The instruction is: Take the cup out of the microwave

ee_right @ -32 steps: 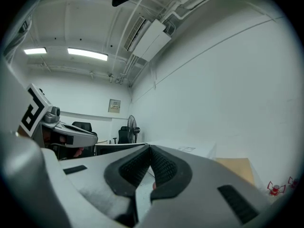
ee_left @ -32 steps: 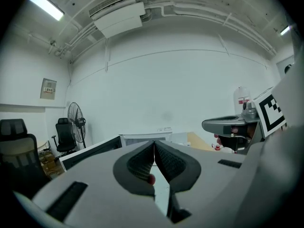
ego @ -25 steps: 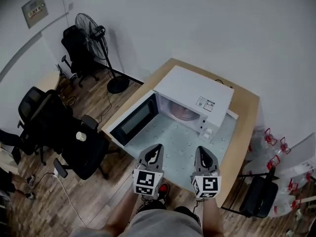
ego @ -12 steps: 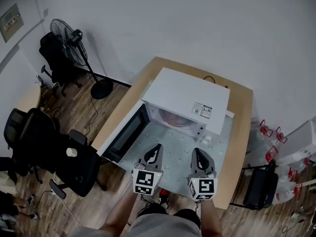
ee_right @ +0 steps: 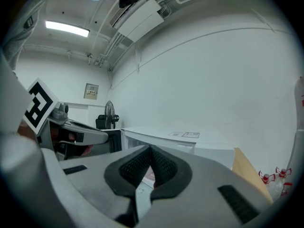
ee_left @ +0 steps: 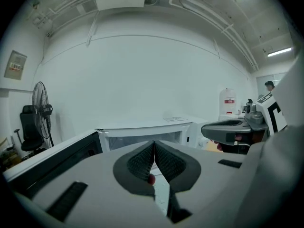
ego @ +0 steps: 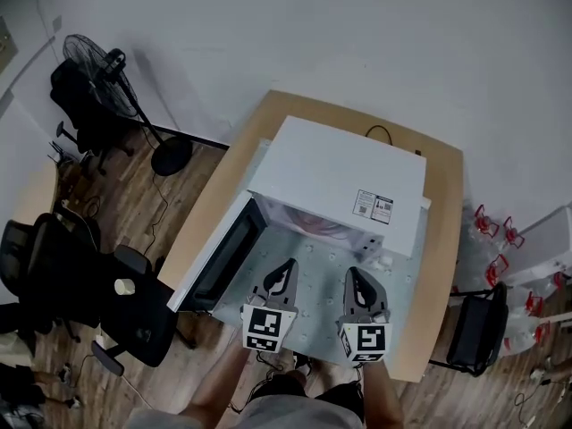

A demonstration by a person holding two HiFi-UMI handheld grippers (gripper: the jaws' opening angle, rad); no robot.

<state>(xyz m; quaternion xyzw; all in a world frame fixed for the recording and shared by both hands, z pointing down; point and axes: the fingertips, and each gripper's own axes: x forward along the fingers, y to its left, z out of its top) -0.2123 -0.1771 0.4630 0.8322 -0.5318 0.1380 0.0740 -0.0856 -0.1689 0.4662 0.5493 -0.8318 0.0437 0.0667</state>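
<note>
A white microwave (ego: 335, 181) stands on a wooden table (ego: 444, 239), its door (ego: 217, 256) swung open to the left. A pinkish round shape (ego: 313, 223) shows inside the cavity; whether it is the cup I cannot tell. My left gripper (ego: 286, 269) and right gripper (ego: 350, 276) hover side by side in front of the opening, both shut and empty. In the left gripper view the left gripper (ee_left: 154, 144) points at the microwave (ee_left: 142, 129). In the right gripper view the right gripper (ee_right: 150, 148) faces the microwave (ee_right: 161, 137) too.
A speckled mat (ego: 313, 284) lies under and in front of the microwave. A standing fan (ego: 100, 65) and black office chairs (ego: 85, 284) stand on the floor at left. Water bottles (ego: 500, 235) and a dark chair (ego: 474, 333) are at right.
Both grippers have moved forward and a little down toward the microwave's opening, still shut. The head view has shifted, so the microwave sits nearer the middle.
</note>
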